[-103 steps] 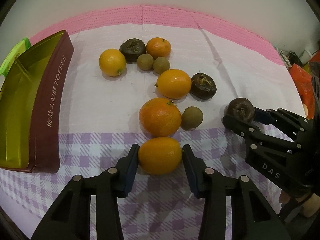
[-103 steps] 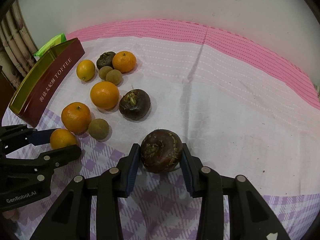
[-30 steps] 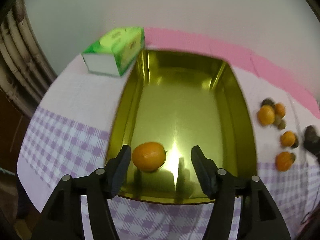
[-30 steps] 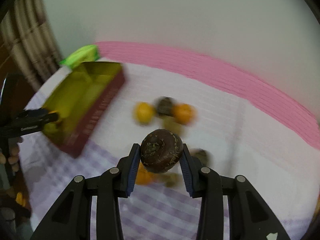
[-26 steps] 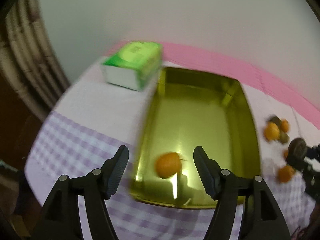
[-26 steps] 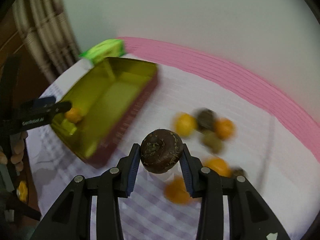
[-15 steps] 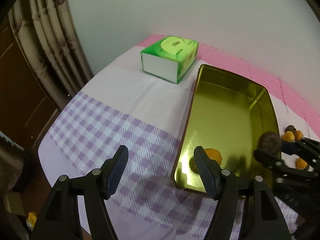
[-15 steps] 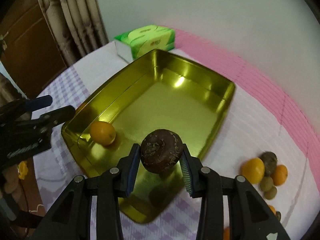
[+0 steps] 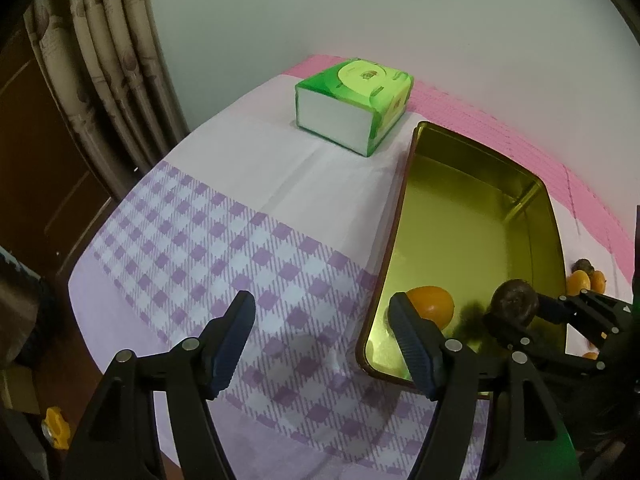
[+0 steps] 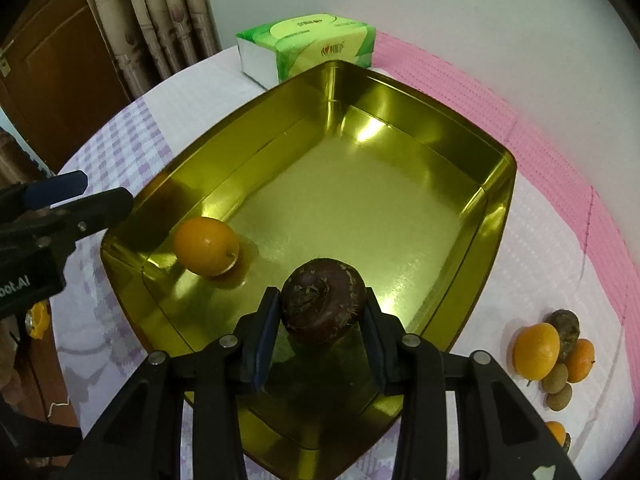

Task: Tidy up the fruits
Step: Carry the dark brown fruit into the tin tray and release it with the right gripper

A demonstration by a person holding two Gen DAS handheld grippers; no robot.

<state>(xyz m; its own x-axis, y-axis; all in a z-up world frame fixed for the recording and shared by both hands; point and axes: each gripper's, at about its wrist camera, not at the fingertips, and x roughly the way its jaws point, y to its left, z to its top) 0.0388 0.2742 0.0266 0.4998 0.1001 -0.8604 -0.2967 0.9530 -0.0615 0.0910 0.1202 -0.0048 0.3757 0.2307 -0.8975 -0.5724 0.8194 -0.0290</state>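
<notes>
A gold tin tray [image 10: 496,196] lies on the tablecloth; it also shows in the left wrist view [image 9: 472,200]. One orange fruit [image 10: 206,246] lies in its near left corner, also seen in the left wrist view [image 9: 434,305]. My right gripper [image 10: 322,314] is shut on a dark brown fruit [image 10: 323,306] and holds it above the tray's near part; the fruit shows in the left wrist view [image 9: 514,307]. My left gripper [image 9: 322,334] is open and empty, above the checked cloth left of the tray.
A green tissue box [image 9: 354,102] stands behind the tray, also in the right wrist view [image 10: 306,46]. Several loose fruits [image 10: 552,356] lie on the cloth right of the tray. Curtains [image 9: 116,80] hang at the left past the table edge.
My left gripper let the orange fruit go in the tray and drew back to the left. My right gripper carried the dark fruit over the tray and lowered closer to it.
</notes>
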